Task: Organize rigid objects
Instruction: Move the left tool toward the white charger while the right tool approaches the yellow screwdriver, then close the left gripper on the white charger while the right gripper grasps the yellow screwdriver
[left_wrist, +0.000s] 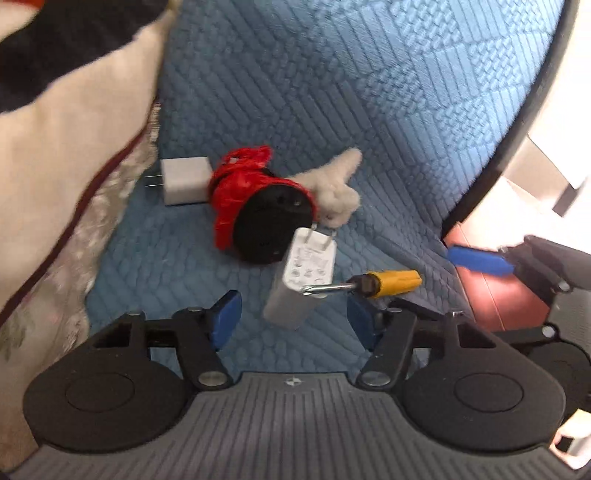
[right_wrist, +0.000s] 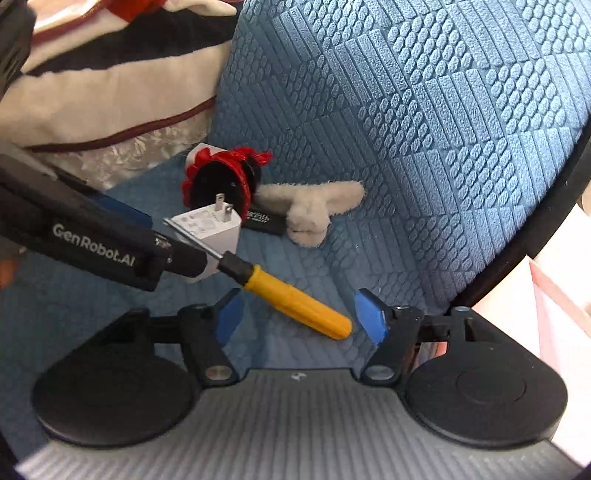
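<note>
Altogether two white chargers (left_wrist: 301, 277), one yellow screwdriver (right_wrist: 291, 295) lie between hand-held grippers (left_wrist: 293, 321) gaping, gripping nothing.

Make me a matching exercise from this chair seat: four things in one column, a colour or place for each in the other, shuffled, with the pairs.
1. screwdriver
2. long white charger
3. square white plug
4. plush toy

a. pale and fuzzy, beside the round black and red object
b. nearest the cushion
c. yellow handle
d. between the left gripper's jaws, not pressed

Pairs: 1-c, 2-d, 3-b, 4-a
</note>
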